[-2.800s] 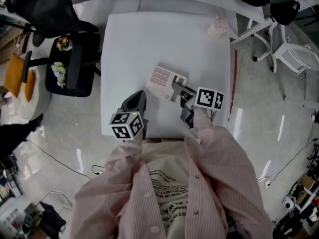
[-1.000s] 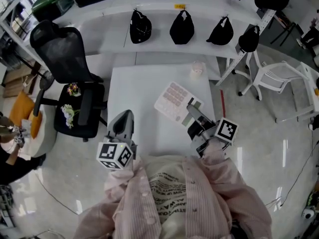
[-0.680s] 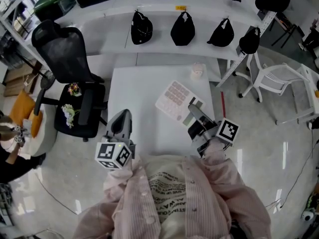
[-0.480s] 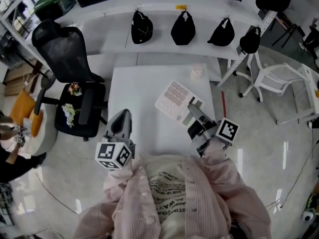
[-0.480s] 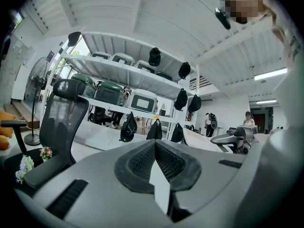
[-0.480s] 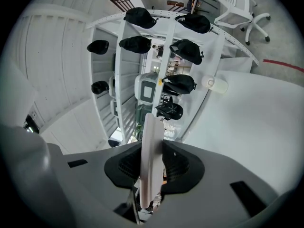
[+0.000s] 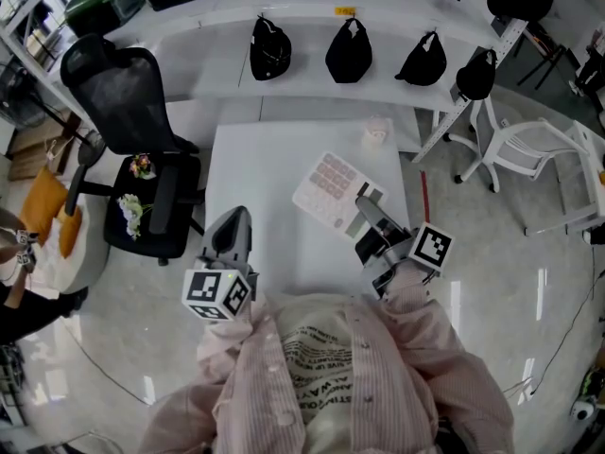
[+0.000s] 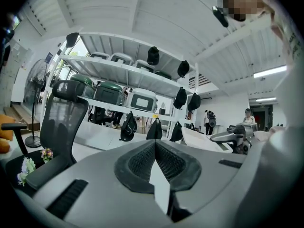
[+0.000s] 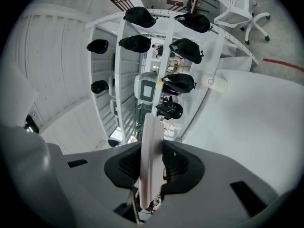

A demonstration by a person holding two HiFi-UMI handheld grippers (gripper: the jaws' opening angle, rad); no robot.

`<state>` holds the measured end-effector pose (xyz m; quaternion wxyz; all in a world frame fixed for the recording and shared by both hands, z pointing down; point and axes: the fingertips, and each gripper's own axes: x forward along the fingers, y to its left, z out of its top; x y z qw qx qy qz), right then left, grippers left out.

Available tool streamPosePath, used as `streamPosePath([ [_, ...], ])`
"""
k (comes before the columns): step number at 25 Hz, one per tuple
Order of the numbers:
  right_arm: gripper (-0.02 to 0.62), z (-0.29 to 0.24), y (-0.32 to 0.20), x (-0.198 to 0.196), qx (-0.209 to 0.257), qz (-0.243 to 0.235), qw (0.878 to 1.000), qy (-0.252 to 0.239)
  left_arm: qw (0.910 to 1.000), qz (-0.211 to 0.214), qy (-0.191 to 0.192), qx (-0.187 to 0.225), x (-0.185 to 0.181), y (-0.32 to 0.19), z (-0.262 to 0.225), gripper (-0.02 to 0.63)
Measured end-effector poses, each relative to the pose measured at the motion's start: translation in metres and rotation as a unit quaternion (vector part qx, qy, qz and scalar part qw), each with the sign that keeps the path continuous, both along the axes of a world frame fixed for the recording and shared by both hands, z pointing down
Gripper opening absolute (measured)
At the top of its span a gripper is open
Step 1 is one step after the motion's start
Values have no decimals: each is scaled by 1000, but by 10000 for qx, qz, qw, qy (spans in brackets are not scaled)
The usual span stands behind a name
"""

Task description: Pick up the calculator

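Head view
- Calculator (image 7: 331,189): pale, with pink keys, at the middle of the frame, over the right part of the white surface (image 7: 255,178); its near end sits in the right tool.
- Right tool (image 7: 367,208): lower right of centre, clamped on the calculator's near end.
- Left tool (image 7: 236,218): lower left of centre, over the surface's near edge, well apart from the calculator.
- Surroundings: black office chair (image 7: 132,130) at the left; black caps (image 7: 270,49) on a white shelf (image 7: 302,83) along the top.

Left gripper view
- Left tool (image 8: 155,146): pads meet at the tips, nothing between them.
- Office chair (image 8: 61,118): at the left of the frame.

Right gripper view
- Right tool (image 9: 151,160): both pads press on the calculator (image 9: 151,141), seen edge-on as a pale strip up the centre.
- Surface (image 9: 256,122): fills the right side, apart from the calculator.
- Caps (image 9: 183,49): at the top centre.
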<state>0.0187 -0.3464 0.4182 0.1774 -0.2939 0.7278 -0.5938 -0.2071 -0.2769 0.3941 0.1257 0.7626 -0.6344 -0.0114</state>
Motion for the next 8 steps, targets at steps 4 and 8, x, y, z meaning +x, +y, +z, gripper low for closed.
streamPosePath([
  [4,86,1,1,1,-4,3,10000,39,10000,-9,22,-21,0,1,1,0],
  [8,86,5,3,-3,-11,22,10000,73,10000,-21,48,-30,-6,4,6,0],
])
